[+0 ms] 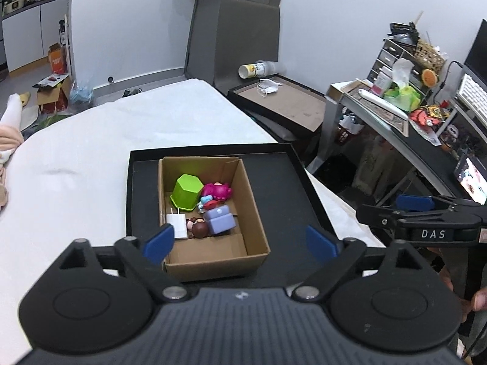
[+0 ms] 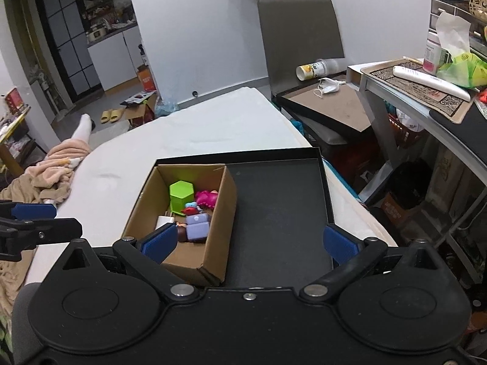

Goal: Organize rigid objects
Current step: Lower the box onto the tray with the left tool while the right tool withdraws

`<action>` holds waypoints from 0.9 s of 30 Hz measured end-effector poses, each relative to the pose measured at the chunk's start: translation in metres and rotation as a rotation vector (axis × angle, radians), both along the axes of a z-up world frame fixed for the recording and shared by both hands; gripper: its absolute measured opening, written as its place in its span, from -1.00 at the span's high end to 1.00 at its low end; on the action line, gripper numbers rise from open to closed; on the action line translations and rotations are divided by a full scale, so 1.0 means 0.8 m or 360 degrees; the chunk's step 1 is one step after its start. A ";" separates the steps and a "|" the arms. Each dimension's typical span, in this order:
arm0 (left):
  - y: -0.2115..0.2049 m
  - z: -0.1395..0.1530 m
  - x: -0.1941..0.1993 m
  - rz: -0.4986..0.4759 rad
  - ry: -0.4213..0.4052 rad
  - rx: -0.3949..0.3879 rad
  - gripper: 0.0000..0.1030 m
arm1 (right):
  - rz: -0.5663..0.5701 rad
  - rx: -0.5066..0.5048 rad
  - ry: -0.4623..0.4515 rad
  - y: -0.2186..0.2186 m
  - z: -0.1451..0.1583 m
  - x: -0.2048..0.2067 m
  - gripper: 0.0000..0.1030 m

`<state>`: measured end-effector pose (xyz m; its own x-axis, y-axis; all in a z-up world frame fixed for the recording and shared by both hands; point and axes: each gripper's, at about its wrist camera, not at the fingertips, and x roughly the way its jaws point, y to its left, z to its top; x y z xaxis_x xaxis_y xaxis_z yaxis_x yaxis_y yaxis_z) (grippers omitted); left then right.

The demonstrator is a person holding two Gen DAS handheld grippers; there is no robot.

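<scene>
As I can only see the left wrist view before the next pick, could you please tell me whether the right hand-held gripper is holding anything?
Observer: No. The right wrist view shows the right hand-held gripper wide open, with nothing between its blue pads.
Operator: Thank you. And what is the thing cut off at my frame's left edge?
Observer: It is a crumpled peach fleece blanket, heaped along the left side of the white bed sheet.
</scene>
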<state>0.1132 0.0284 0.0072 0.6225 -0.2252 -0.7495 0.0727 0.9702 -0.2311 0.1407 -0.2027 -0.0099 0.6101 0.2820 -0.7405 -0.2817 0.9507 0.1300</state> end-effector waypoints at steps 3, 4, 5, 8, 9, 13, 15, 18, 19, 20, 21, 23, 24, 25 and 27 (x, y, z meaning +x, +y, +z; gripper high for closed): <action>-0.004 0.011 -0.013 0.0000 -0.0019 0.0000 -0.89 | 0.0024 0.0012 0.0020 -0.004 0.008 -0.009 -1.00; -0.005 0.014 -0.016 0.0001 -0.0023 -0.0001 -0.90 | 0.0028 0.0029 0.0032 -0.006 0.012 -0.011 -1.00; -0.006 0.018 -0.019 0.0004 -0.0026 -0.0001 -0.90 | 0.0028 0.0048 0.0042 -0.009 0.015 -0.013 -1.00; -0.009 0.029 -0.030 0.0007 -0.0046 0.0008 -0.90 | 0.0010 0.0057 0.0053 -0.015 0.024 -0.020 -1.00; -0.009 0.032 -0.033 0.0002 -0.0059 0.0004 -0.90 | 0.0004 0.0038 0.0047 -0.015 0.027 -0.023 -1.00; -0.009 0.044 -0.046 0.0012 -0.0094 -0.0012 -0.90 | 0.0014 0.0051 0.0044 -0.018 0.037 -0.033 -1.00; -0.010 0.046 -0.051 0.0014 -0.0101 -0.0005 -0.90 | 0.0009 0.0041 0.0039 -0.020 0.040 -0.037 -1.00; -0.011 0.048 -0.060 0.0027 -0.0113 0.0009 -0.90 | 0.0004 0.0036 0.0039 -0.023 0.043 -0.043 -1.00; -0.011 0.048 -0.062 0.0030 -0.0109 0.0019 -0.90 | 0.0003 0.0035 0.0044 -0.025 0.044 -0.046 -1.00; -0.010 0.048 -0.065 0.0027 -0.0110 0.0025 -0.90 | 0.0009 0.0033 0.0048 -0.026 0.044 -0.048 -1.00; -0.009 0.048 -0.067 0.0027 -0.0114 0.0031 -0.90 | 0.0015 0.0031 0.0054 -0.027 0.044 -0.050 -1.00; -0.007 0.048 -0.072 0.0033 -0.0117 0.0044 -0.90 | 0.0016 0.0019 0.0068 -0.029 0.043 -0.054 -1.00; -0.006 0.048 -0.074 0.0034 -0.0119 0.0045 -0.90 | 0.0012 0.0017 0.0073 -0.030 0.042 -0.055 -1.00; -0.004 0.048 -0.076 0.0035 -0.0121 0.0042 -0.90 | 0.0005 0.0017 0.0082 -0.031 0.041 -0.056 -1.00; -0.001 0.048 -0.080 0.0034 -0.0123 0.0030 -0.90 | -0.0007 0.0030 0.0097 -0.034 0.039 -0.060 -1.00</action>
<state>0.0493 0.0276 0.0452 0.6833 -0.1977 -0.7029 0.0688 0.9758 -0.2075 0.0924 -0.2298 0.0216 0.5654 0.2937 -0.7708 -0.2683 0.9491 0.1648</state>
